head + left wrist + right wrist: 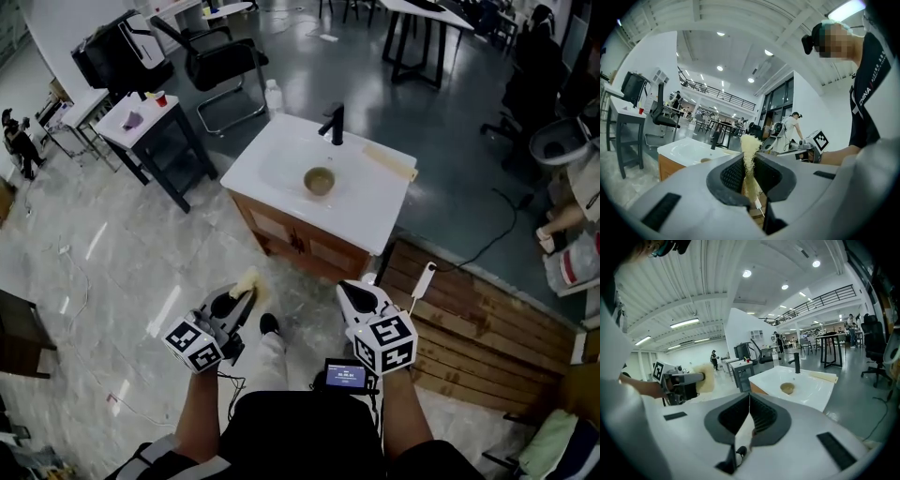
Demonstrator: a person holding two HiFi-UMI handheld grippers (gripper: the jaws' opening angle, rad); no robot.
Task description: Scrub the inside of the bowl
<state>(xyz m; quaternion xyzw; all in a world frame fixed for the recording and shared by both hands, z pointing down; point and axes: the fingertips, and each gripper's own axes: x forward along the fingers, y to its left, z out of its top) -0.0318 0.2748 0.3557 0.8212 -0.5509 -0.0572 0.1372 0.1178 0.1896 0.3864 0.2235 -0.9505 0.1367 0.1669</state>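
Between the jaws of my left gripper (749,164) a pale fibrous scrubber (750,143) is clamped, its frayed end sticking out past the pads. I judge a hard push could fold it over or drag it free. My right gripper (749,401) is closed on nothing. The bowl (320,180) sits loose in the white sink (281,150) well ahead, by the black faucet (335,124), so unless I steady it, scrubbing may skid or tip it. Readable print: "CHINA" on my black shirt (868,96).

Bowl (320,180): in sink (272,157) basin, before faucet (336,124). Side desk (145,111): left of sink, cup (160,97) on it.
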